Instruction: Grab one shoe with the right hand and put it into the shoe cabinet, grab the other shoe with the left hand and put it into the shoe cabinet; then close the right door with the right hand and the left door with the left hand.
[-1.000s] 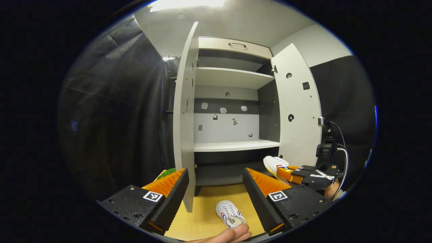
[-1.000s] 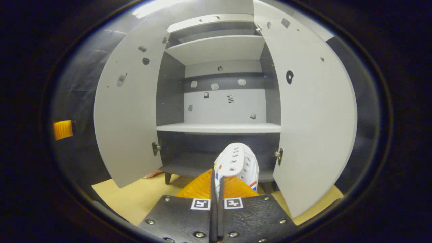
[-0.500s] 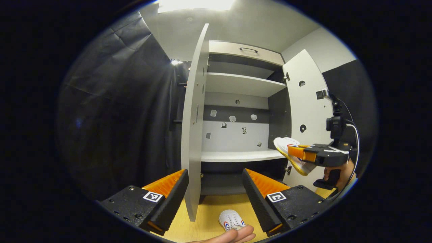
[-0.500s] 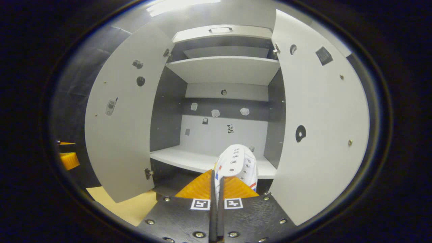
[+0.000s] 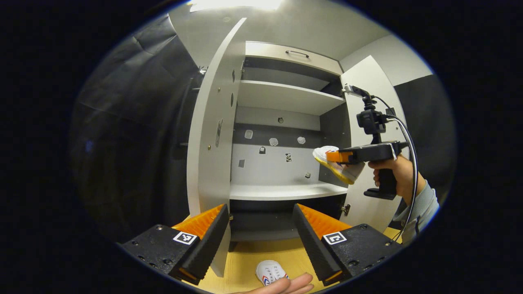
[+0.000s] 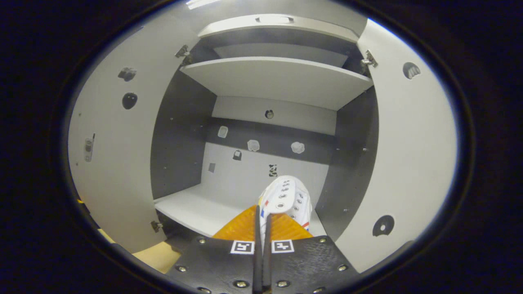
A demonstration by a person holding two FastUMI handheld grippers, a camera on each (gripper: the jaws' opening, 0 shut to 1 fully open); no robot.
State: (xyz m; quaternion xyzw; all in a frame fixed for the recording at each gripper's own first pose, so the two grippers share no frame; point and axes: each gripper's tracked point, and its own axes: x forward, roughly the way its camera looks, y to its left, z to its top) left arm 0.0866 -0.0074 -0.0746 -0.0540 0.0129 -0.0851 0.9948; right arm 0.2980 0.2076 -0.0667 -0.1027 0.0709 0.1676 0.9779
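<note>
My right gripper [image 6: 262, 214] is shut on a white shoe [image 6: 287, 197] with red and blue marks, holding it in the air in front of the cabinet's middle shelf [image 6: 196, 206]. In the left gripper view that same right gripper [image 5: 337, 157] holds the shoe [image 5: 334, 162] at the cabinet's right side, above the middle shelf [image 5: 286, 190], with a hand [image 5: 392, 173] on its handle. My left gripper [image 5: 259, 228] hangs open above the wooden floor. The other white shoe [image 5: 269, 272] lies on the floor below it, near a hand [image 5: 286, 285].
The shoe cabinet stands with both doors open: left door [image 5: 210, 151], right door [image 5: 374, 122]. It has an upper shelf [image 5: 286, 96], a lower compartment [image 5: 265, 222] and a top drawer with a handle [image 5: 297, 53]. Black cloth [image 5: 135, 134] hangs on the left.
The right gripper has risen and moved forward with the shoe, up to the level above the middle shelf. The left gripper has turned slightly; the shoe on the floor sits lower in its view.
</note>
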